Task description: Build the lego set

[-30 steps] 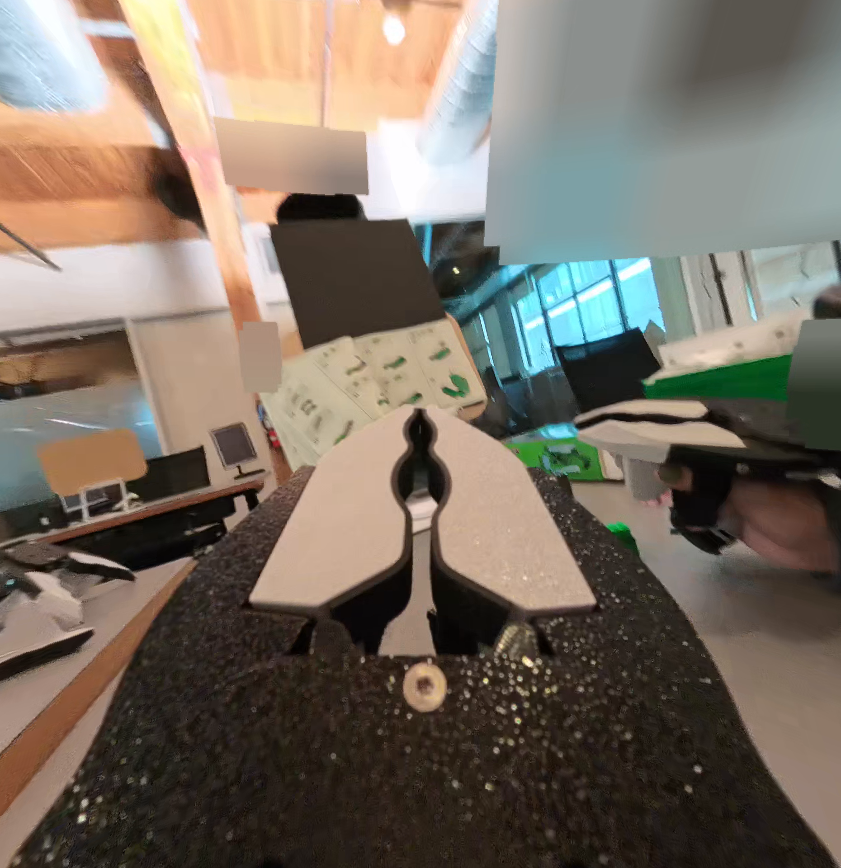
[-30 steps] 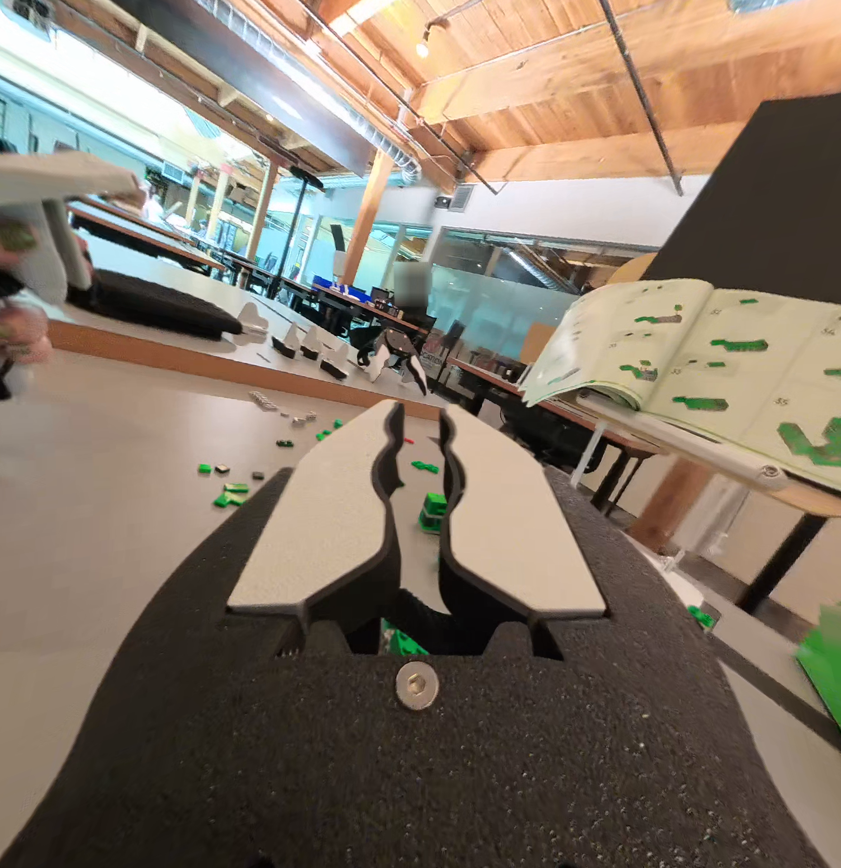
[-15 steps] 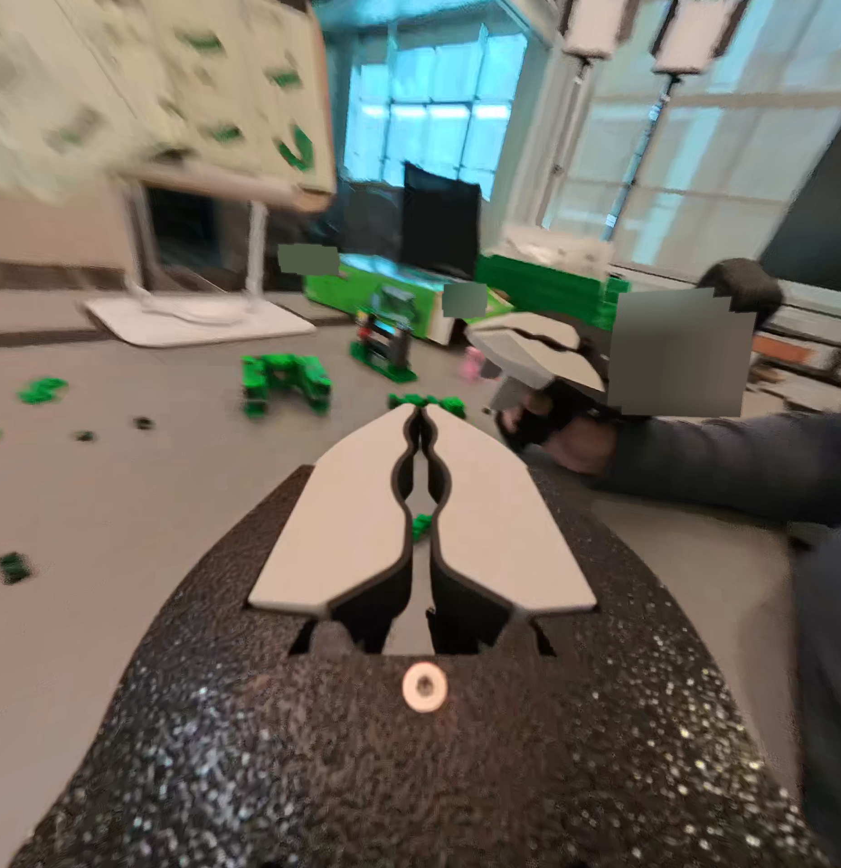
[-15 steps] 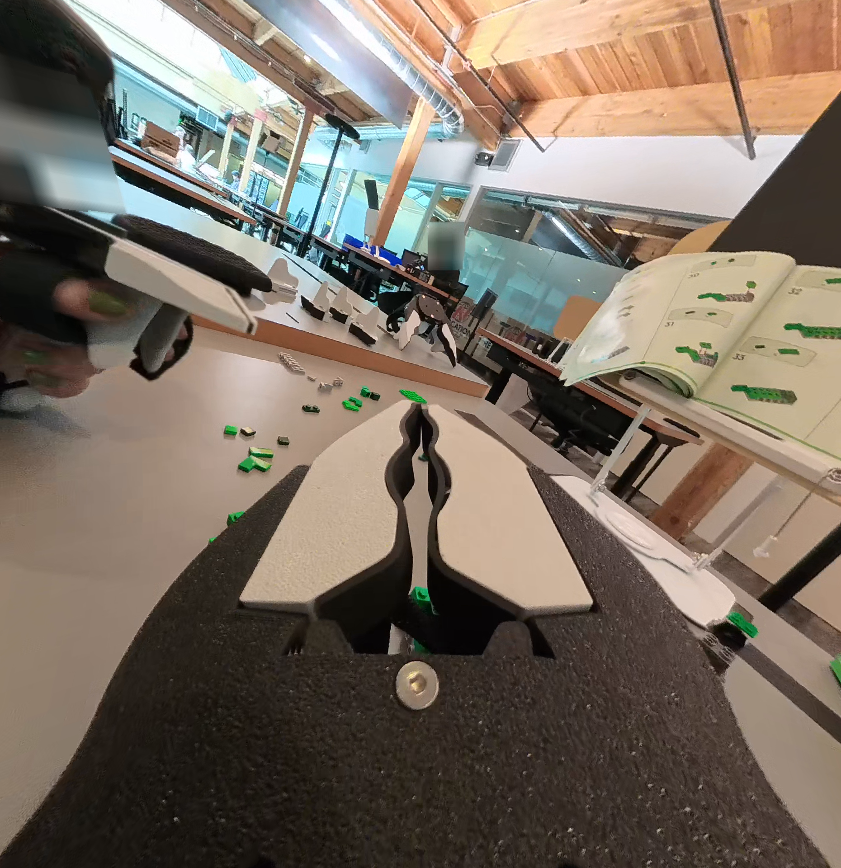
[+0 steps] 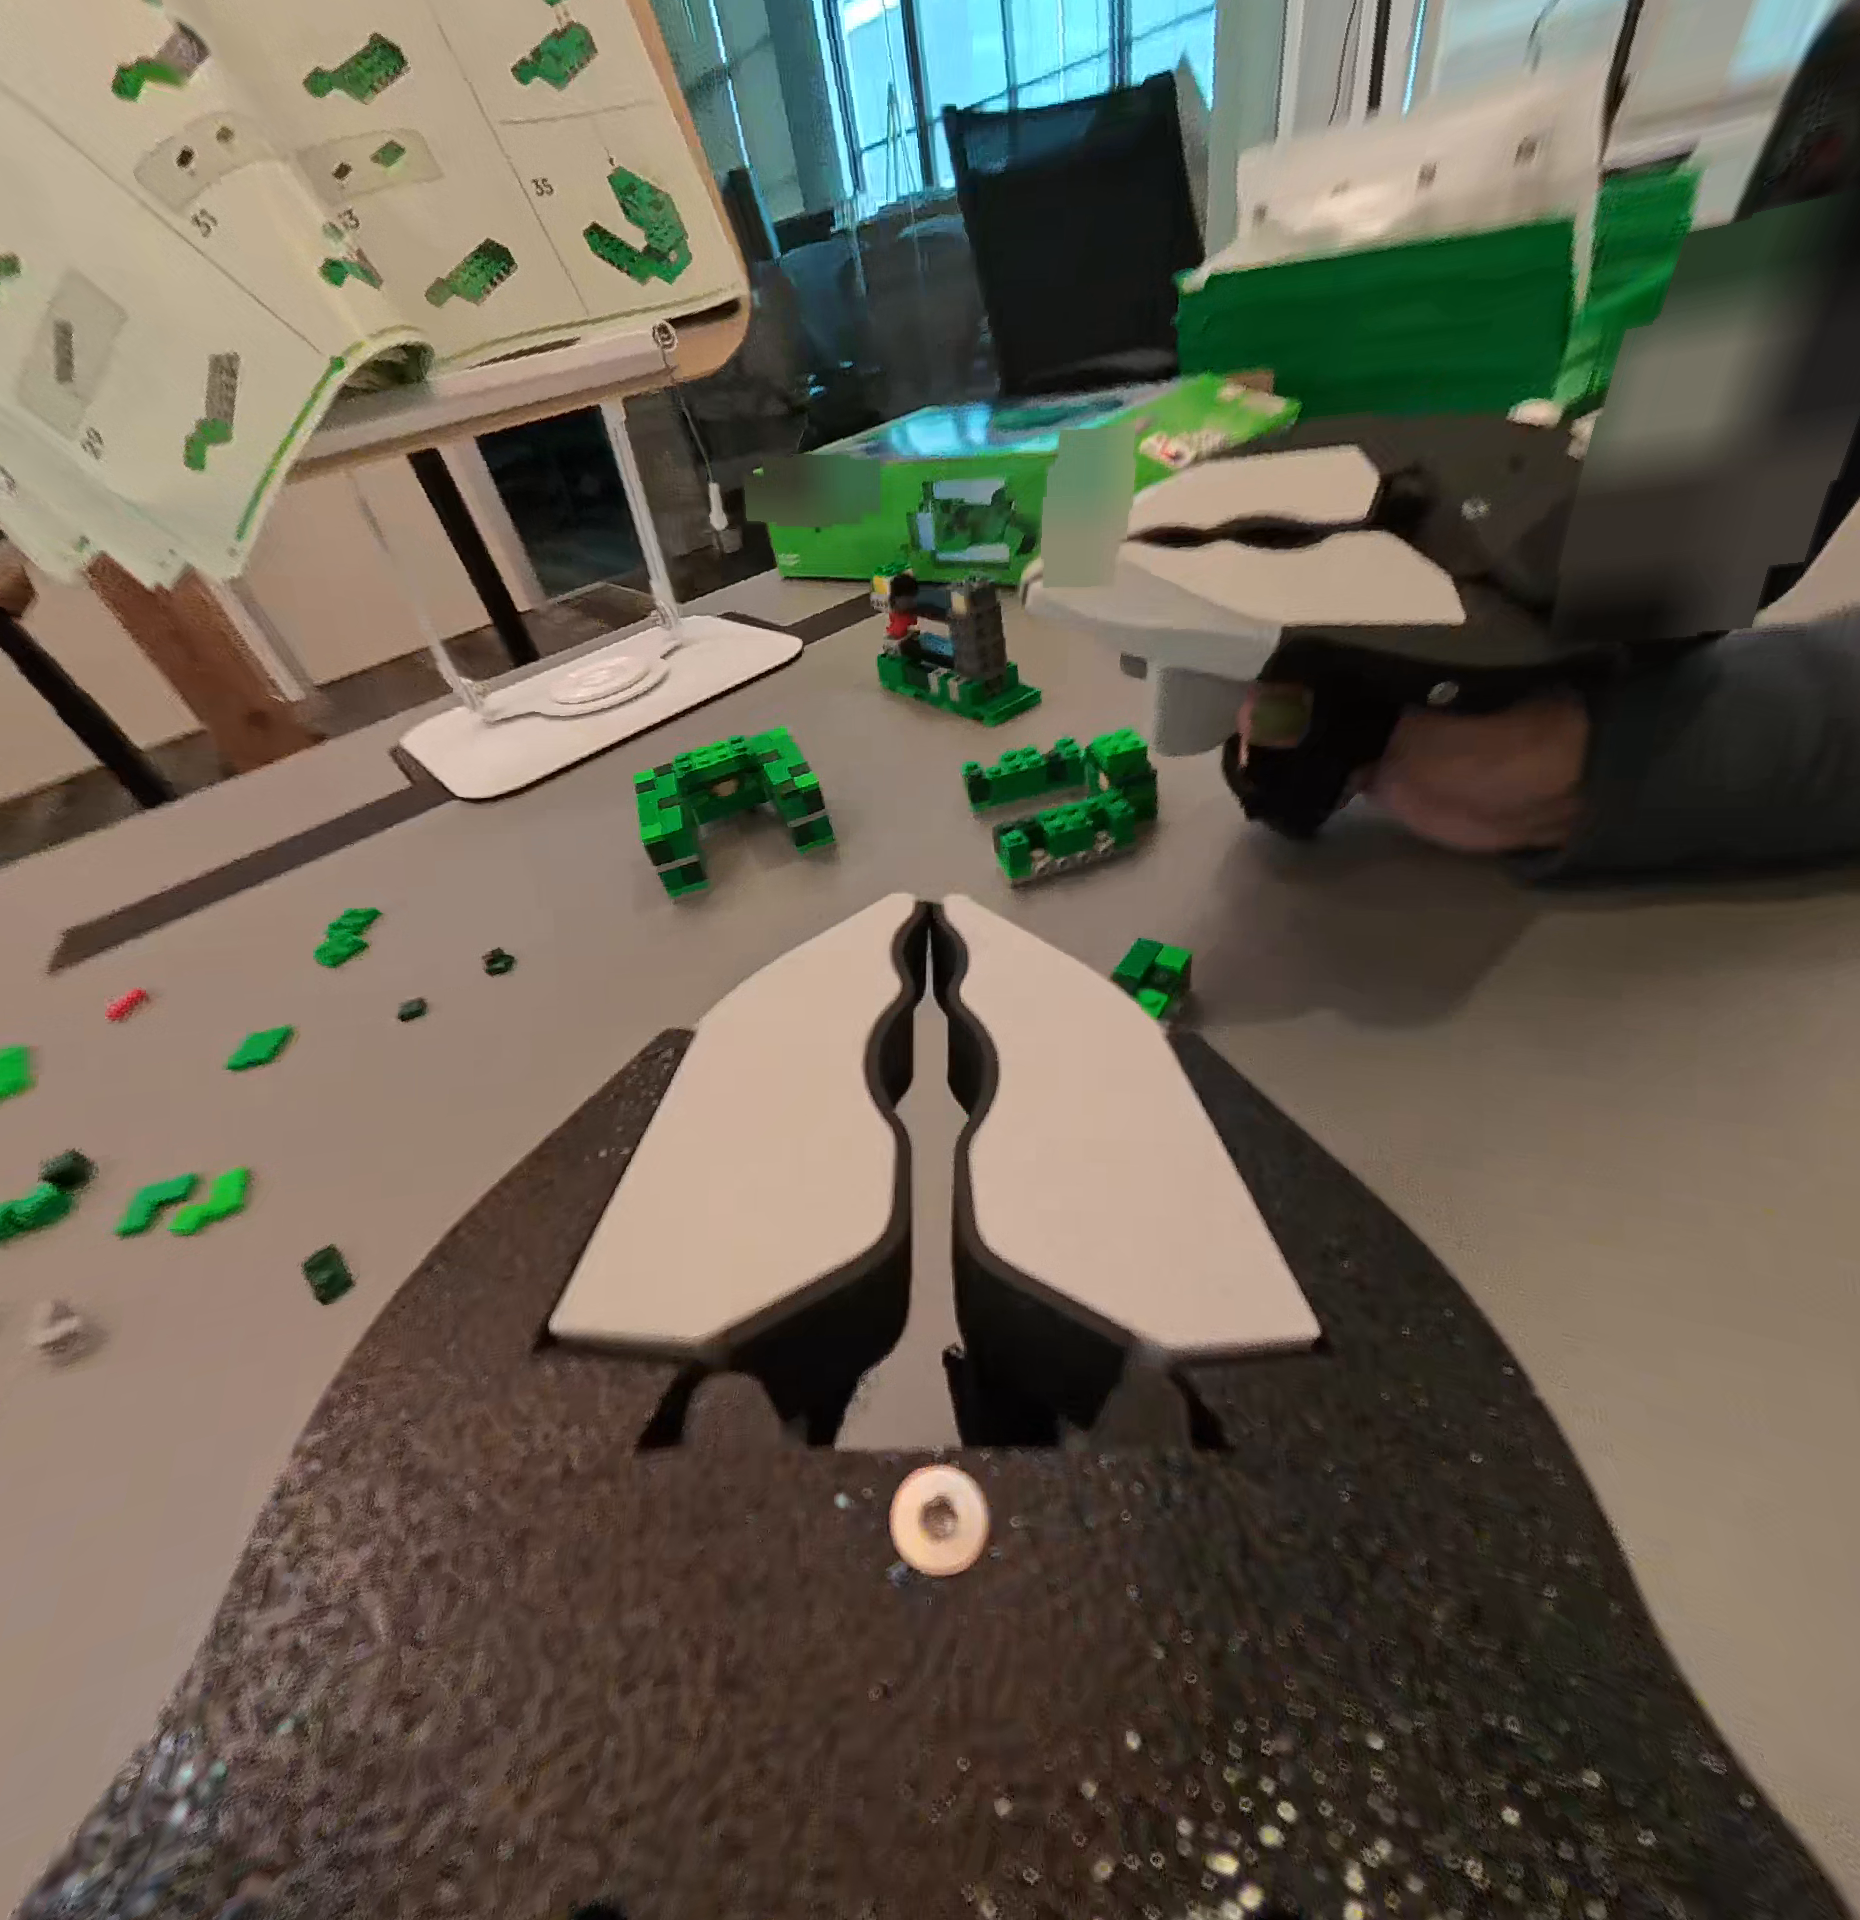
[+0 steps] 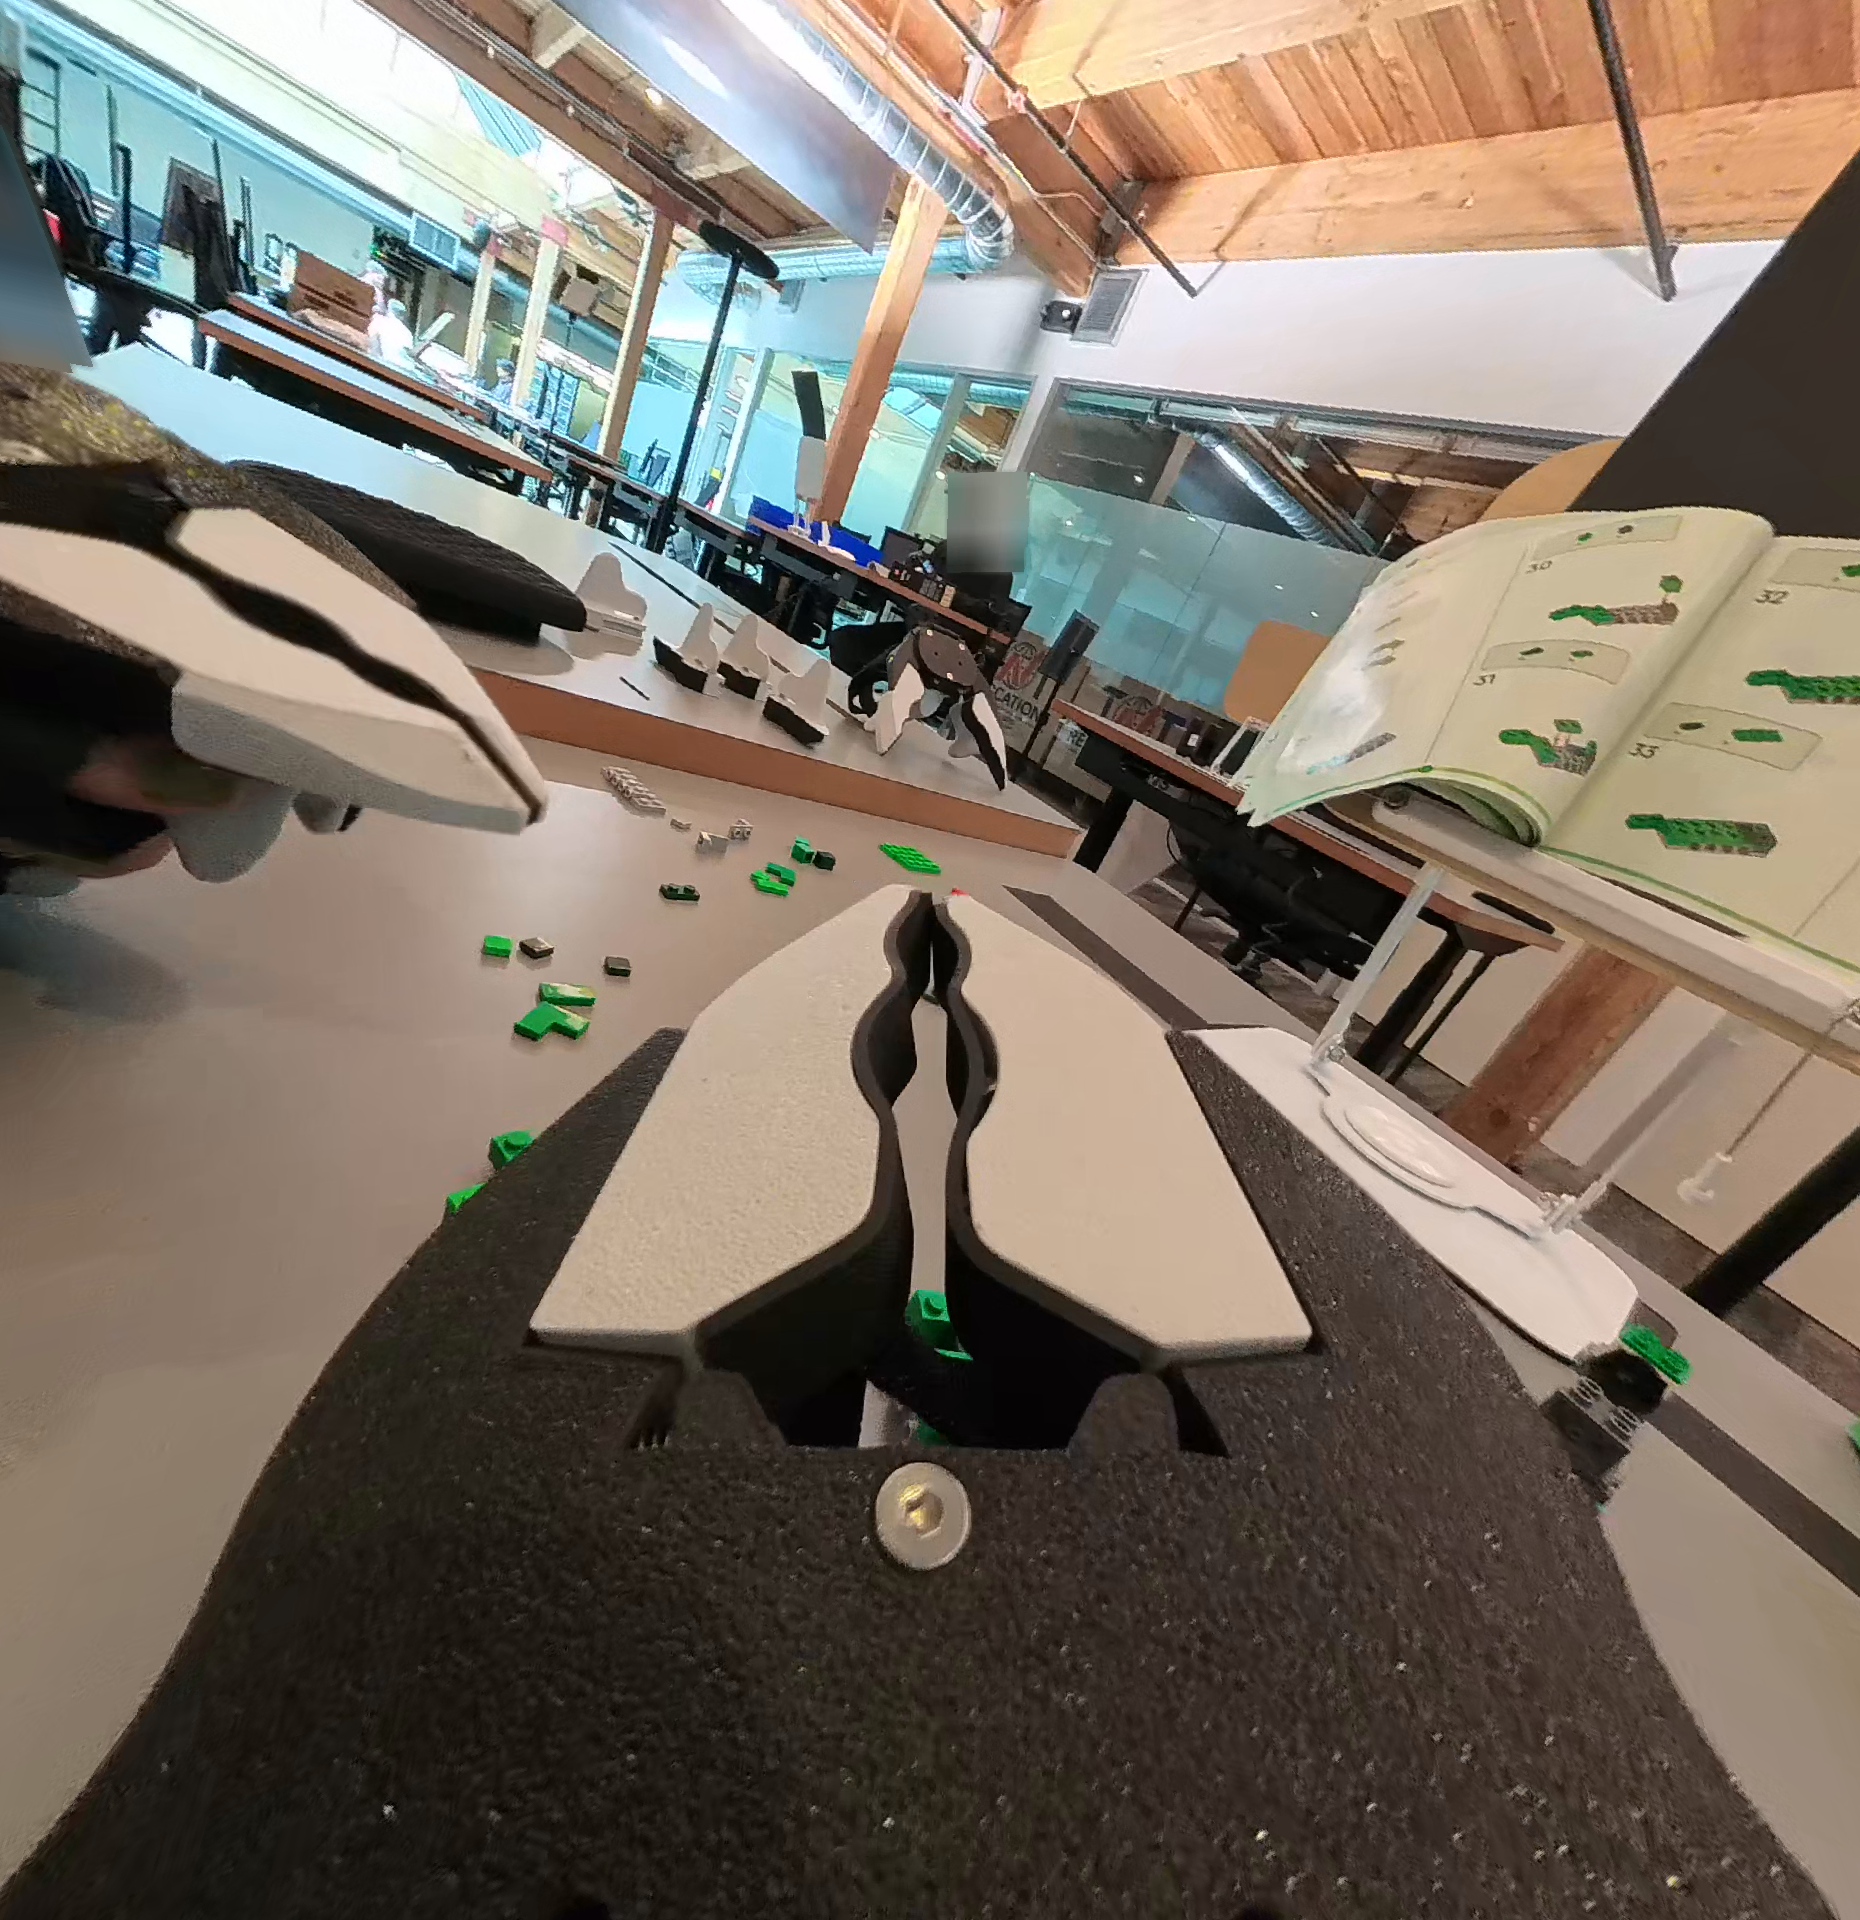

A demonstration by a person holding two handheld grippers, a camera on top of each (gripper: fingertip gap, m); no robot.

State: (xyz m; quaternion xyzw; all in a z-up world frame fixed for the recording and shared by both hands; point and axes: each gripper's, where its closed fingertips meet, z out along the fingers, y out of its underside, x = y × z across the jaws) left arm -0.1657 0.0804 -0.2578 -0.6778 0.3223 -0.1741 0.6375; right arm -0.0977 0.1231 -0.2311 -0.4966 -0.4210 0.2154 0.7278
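My left gripper (image 5: 931,916) is shut and empty, low over the grey table (image 5: 1528,1195). Ahead of it stand a green arch-shaped lego build (image 5: 728,800), a second green assembly (image 5: 1066,805) and a small green brick cluster (image 5: 1152,971). My right gripper (image 6: 931,912) is shut; a green piece (image 6: 931,1325) shows through the gap under its fingers, and I cannot tell that it is held. In the left wrist view the right gripper (image 5: 1051,597) hovers at the right above the assemblies. The left gripper shows in the right wrist view (image 6: 526,808).
An open instruction booklet (image 5: 334,208) rests on a clear stand with a white base (image 5: 593,696). A small model with a figure (image 5: 952,644) and a green box (image 5: 1009,499) stand behind. Loose green and grey pieces (image 6: 552,1013) lie scattered on the left. Spacing between my two grippers at the tips: around 9 cm. From either gripper's tips it is about 20 cm to the green arch-shaped lego build (image 5: 728,800).
My left gripper has swung down from pointing across the room to pointing at the table and builds. My right gripper's fingers have closed from slightly apart. The left gripper has come into the right view.
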